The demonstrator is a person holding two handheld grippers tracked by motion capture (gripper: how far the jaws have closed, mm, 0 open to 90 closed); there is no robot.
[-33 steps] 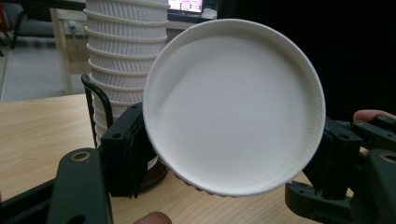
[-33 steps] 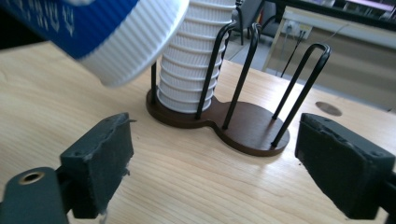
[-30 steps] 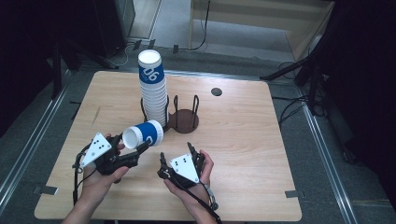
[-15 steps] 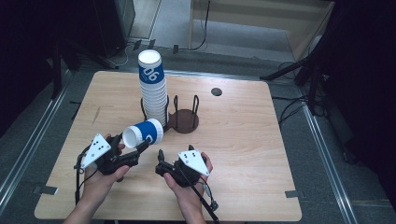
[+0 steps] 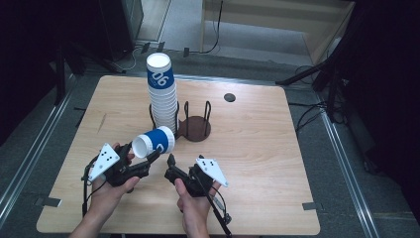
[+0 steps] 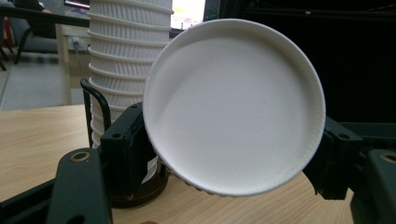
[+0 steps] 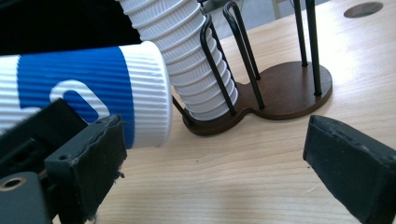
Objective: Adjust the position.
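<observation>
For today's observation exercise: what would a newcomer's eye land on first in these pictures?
Probably the tall stack of cups leaning in the wire cup holder mid-table. Next, the blue-and-white cup held sideways in the left hand-held gripper, white base toward the person, with the right hand-held gripper open beside it.

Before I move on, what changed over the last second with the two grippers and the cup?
The right gripper has turned toward the blue-and-white ribbed paper cup; its jaws have just been opening, with nothing between them. The left gripper stays clamped on that cup, held on its side. The tall stack of paper cups in the dark wire-and-wood holder is unchanged.
</observation>
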